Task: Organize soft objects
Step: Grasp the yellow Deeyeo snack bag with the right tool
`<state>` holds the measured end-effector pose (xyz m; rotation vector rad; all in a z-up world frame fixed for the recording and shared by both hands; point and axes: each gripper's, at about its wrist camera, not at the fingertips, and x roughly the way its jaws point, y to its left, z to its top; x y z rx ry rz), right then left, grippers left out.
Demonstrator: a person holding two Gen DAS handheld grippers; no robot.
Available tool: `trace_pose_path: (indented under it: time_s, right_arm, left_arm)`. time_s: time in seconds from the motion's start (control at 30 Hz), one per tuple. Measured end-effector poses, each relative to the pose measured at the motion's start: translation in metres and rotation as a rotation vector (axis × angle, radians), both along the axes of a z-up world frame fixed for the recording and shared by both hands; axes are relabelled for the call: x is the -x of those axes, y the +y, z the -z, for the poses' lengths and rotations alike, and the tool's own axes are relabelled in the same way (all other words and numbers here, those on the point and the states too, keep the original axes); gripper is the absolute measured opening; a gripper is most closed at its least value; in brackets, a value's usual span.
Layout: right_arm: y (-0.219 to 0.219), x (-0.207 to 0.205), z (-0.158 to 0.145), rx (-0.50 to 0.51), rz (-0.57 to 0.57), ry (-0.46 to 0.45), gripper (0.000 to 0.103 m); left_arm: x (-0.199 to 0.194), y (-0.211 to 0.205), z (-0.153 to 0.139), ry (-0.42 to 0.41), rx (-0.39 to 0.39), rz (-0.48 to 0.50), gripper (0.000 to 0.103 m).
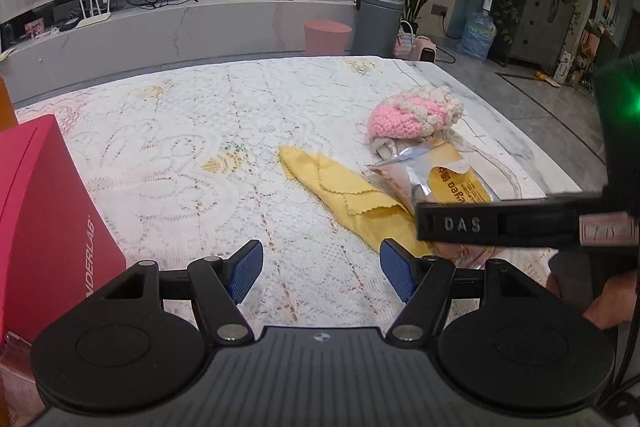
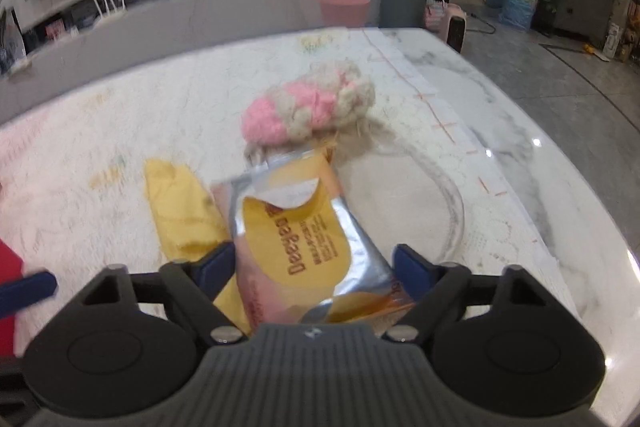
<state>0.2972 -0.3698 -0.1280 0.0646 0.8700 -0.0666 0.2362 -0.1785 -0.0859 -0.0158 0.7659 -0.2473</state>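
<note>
On the lace tablecloth we see a yellow cloth, a foil snack packet lying partly over it, and a pink and cream knitted hat just beyond. Our right gripper is spread wide with the packet between its fingers; whether they touch it we cannot tell. Our left gripper hangs spread and empty beside a red box.
</note>
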Motion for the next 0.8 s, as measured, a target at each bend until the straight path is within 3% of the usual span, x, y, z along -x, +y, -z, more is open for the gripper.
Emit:
trace_pose_path:
  time_s: [0.07, 0.23, 0.57, 0.8]
  right_arm:
    - [0.0, 0.002, -0.001, 0.011, 0.0, -0.005, 0.073]
    - [-0.001, 0.008, -0.011, -0.009, 0.0, 0.047, 0.065]
    - [0.007, 0.057, -0.021, -0.022, -0.079, 0.185, 0.066]
    - [0.016, 0.043, -0.016, 0.013, -0.118, 0.199, 0.069]
  left_arm:
    - [0.0, 0.004, -0.002, -0.002, 0.009, -0.005, 0.079]
    - [0.0, 0.02, -0.006, 0.006, 0.054, -0.023, 0.079]
    - [0.004, 0.015, -0.004, 0.023, 0.044, 0.01, 0.079]
    - [0.005, 0.013, -0.002, 0.028, 0.031, 0.003, 0.078]
